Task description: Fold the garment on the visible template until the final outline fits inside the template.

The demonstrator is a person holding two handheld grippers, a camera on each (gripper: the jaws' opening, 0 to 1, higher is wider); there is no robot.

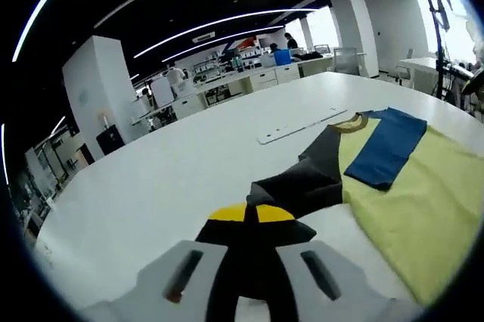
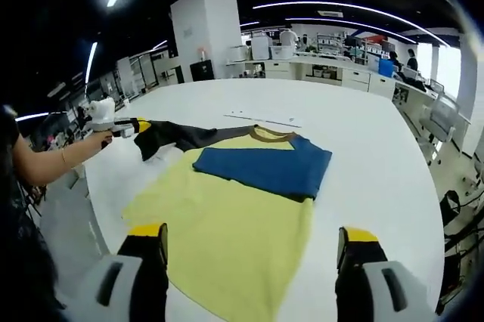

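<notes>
Shirt (image 2: 234, 224) lies flat on table (image 2: 355, 118), blue sleeve folded in. My left gripper (image 1: 249, 212) pinches dark sleeve (image 1: 302, 182) at 12 o'clock. Right gripper (image 2: 253, 250) wide open, holding nothing. I lift sleeve gently, lay across shirt.

In the left gripper view the yellow body of the garment (image 1: 423, 208) is cut off by the right and lower edge; the end of the dark sleeve (image 1: 299, 186) is hidden between the closed jaws of the left tongs (image 1: 251, 215); the white strip (image 1: 299, 127) lying on the desk (image 1: 174, 178) is too small to tell what it is; in the right gripper view the lower hem of the garment is hidden behind the wide-apart jaws of the right tongs (image 2: 253, 240); the person's hand (image 2: 98, 139) at the left edge is small and blurred.
</notes>
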